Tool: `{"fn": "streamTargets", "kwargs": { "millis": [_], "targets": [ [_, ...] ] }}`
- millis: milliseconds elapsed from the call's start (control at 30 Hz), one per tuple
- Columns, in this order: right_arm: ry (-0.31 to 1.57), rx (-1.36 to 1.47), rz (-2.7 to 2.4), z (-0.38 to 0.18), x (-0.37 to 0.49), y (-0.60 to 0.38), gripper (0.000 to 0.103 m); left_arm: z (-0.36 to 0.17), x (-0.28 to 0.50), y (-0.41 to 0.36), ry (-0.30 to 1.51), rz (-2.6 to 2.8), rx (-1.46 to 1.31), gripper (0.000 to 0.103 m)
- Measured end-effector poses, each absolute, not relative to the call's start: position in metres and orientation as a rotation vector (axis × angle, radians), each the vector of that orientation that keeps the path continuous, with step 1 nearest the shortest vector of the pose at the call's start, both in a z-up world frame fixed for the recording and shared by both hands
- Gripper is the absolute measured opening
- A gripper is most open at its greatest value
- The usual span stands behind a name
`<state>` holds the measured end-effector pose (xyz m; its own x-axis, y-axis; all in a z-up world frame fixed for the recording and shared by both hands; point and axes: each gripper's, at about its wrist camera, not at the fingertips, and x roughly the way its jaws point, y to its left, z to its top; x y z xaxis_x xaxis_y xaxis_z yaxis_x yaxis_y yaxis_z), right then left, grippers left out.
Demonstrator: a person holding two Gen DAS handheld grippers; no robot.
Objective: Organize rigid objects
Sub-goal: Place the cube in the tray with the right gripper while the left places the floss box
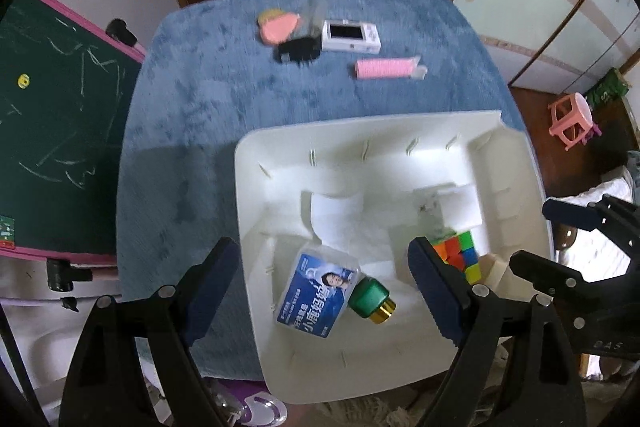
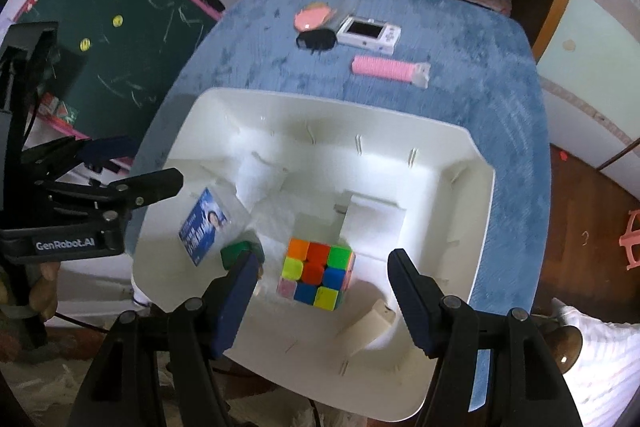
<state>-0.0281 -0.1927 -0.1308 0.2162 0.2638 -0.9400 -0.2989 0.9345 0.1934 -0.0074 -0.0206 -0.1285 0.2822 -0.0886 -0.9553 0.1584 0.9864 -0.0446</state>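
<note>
while both our grippers hang over the white bin, we list what lies beneath them.

item 1: left gripper, jaws spread wide and gripping nothing. directly below and between its fingers lies the blue-labelled box, flat on the bin floor, with the green-and-gold cylinder touching its edge on the side of the right-hand finger.

item 2: right gripper, jaws apart and holding nothing. the puzzle cube sits in the bin between its 2 fingers, free of both pads. a cream block lies just beside the cube, close to the right-hand finger. the green cylinder shows partly behind the left-hand finger.

item 3: the white bin rests on the blue cloth covering the table; its moulded inner recesses are lit too brightly to read in detail.

item 4: well beyond both grippers' fingertips, at the far end of the cloth outside the bin, we note 4 loose things: a pink rounded piece, a black plug just beside it, a white handheld device with a screen, and a pink ribbed roller nearer the bin.

item 5: to the left of the left gripper stands a green chalkboard with a pink frame.
</note>
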Motion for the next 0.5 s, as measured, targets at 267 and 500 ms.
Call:
{"fn": "streamTargets", "kwargs": {
  "millis": [267, 500],
  "targets": [
    [1.255, 0.038, 0.397, -0.114, -0.023, -0.203, 0.068, -0.090, -0.001, -0.019, 1.177, -0.160, 0.048, 0.088],
    [1.187, 0.093, 0.410, -0.085, -0.018, -0.215, 0.068, -0.049, 0.003, -0.016, 1.088, -0.152, 0.048, 0.088]
  ]
}}
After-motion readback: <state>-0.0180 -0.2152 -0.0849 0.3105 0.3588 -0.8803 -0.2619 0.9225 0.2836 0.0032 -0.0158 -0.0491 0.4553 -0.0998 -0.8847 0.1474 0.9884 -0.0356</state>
